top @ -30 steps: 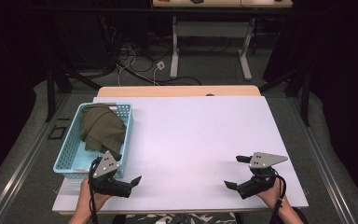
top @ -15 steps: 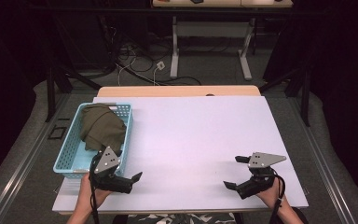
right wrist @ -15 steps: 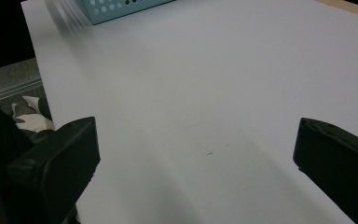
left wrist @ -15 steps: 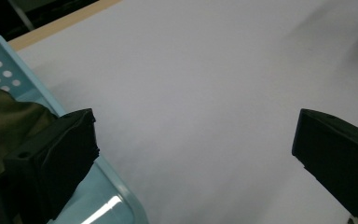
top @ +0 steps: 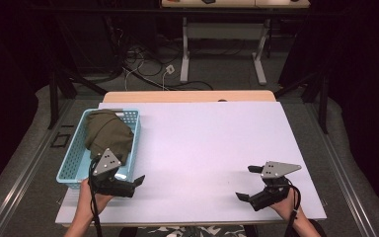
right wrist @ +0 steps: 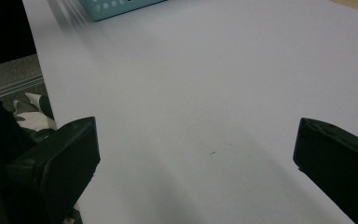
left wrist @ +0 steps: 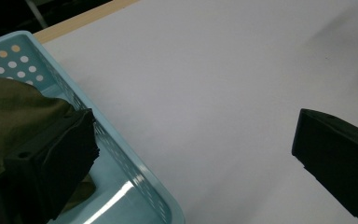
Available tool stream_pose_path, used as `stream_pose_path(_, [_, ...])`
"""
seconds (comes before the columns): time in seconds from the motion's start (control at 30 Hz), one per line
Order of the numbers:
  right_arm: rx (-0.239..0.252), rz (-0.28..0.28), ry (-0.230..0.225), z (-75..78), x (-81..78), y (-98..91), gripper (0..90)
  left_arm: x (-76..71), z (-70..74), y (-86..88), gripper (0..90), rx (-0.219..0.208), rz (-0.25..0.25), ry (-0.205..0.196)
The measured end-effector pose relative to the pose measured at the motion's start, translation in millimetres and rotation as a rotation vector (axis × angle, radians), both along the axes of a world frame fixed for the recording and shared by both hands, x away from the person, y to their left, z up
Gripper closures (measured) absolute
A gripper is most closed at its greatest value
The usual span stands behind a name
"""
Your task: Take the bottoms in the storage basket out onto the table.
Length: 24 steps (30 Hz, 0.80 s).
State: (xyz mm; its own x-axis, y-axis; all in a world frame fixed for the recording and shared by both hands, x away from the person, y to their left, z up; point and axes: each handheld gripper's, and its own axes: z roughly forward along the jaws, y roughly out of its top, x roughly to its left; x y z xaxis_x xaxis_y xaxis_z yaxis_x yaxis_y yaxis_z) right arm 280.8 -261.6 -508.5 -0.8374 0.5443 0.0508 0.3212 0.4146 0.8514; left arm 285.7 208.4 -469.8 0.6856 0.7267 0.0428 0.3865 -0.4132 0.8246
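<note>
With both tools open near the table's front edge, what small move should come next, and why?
Probably ease the left tool over the blue basket toward the olive cloth. Its jaws are open, one already over the basket's rim, and nothing is held yet.

The basket (top: 76, 160) is light blue plastic, its walls dotted with rows of small round holes, and its bare floor gives off a pale sheen in the left gripper view. The cloth (top: 107, 135) in it is a plain dark olive green with no print. The desk (top: 217, 143) has a flat white top, faintly lilac, with a strip of light wood colour along its far edge. The left claw (top: 132, 183) is matt black and carries a grey three-cornered plate speckled with small dark dots; the right claw (top: 245, 182) is black with the same grey plate. The floor (top: 39, 163) is grey carpet.
</note>
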Motion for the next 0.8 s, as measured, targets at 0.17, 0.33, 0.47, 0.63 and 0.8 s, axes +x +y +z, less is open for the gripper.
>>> stream_pose_path(0.17, [0.001, -0.002, 0.001, 0.1, 0.3, -0.3, 0.3, 7.3, 2.5, -0.8, 0.0, 0.002, 0.005, 0.003])
stream_pose_path(0.33, [-0.001, 0.0, 0.002, 0.2, 0.3, -0.2, 0.3, 13.8, 4.5, 0.8, 0.0, 0.001, 0.011, 0.008])
stream_pose_path(0.47, [0.0, 0.0, 0.004, -0.4, 0.7, -0.1, 0.3, 18.9, 7.3, 2.0, 0.0, 0.001, 0.017, 0.012])
stream_pose_path(0.63, [0.0, 0.003, 0.005, -0.3, 0.4, -0.1, 0.3, 27.2, 10.1, 2.7, 0.0, 0.005, 0.02, 0.02])
stream_pose_path(0.8, [-0.002, 0.004, 0.004, -0.4, 0.7, 0.0, 0.3, 33.4, 14.5, 3.4, 0.0, 0.008, 0.023, 0.017])
